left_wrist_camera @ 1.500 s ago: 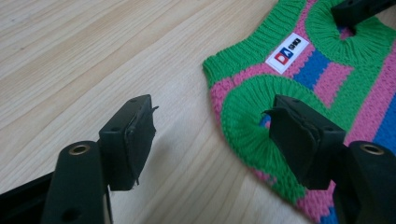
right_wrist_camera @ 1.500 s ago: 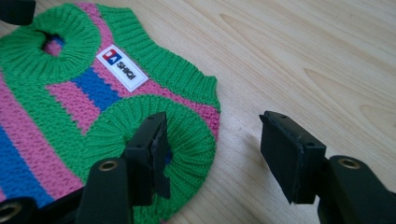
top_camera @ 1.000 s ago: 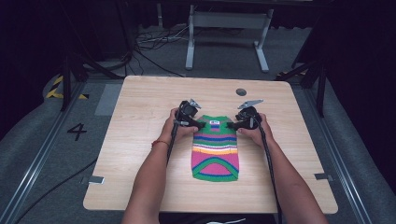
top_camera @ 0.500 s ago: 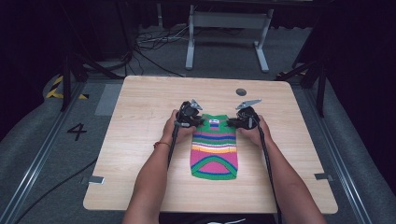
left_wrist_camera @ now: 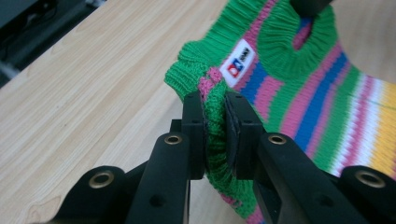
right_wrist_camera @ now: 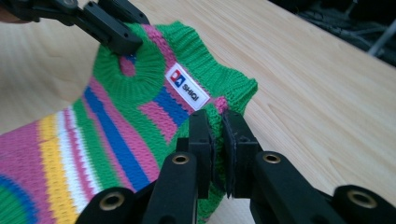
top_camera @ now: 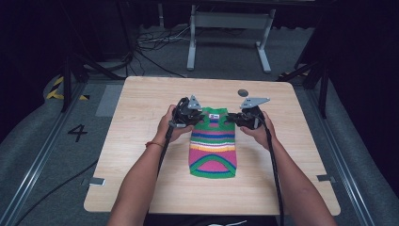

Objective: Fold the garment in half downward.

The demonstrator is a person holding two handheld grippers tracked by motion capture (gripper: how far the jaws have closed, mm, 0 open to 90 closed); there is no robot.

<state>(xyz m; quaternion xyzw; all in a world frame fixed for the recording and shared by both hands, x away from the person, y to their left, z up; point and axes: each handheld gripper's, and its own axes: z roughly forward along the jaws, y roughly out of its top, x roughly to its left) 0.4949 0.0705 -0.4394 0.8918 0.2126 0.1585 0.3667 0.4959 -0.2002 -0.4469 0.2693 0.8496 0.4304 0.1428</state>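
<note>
high view: a small knitted striped sweater (top_camera: 212, 146) is seen flat on the middle of the wooden table (top_camera: 141, 108), banded in green, pink, blue, white and yellow, with a pink arch framed in green at the hem. its long axis runs from the near edge toward the far edge, the collar end pointing away from the person. the left gripper (top_camera: 196, 117) and the right gripper (top_camera: 231, 118) are placed at the two collar corners.

left gripper view: the left gripper (left_wrist_camera: 215, 123) is closed on the green ribbed edge, the knit being pinched between the jaws, which have just been closing. a white label (left_wrist_camera: 239, 63) is sewn beside the round green neck opening.

right gripper view: the right gripper (right_wrist_camera: 217, 135) is clamped on the opposite green corner, its jaws likewise just closed, with cloth between them. the label (right_wrist_camera: 187, 86) is seen near the neck opening, where the left gripper's jaws are seen farther off.
</note>
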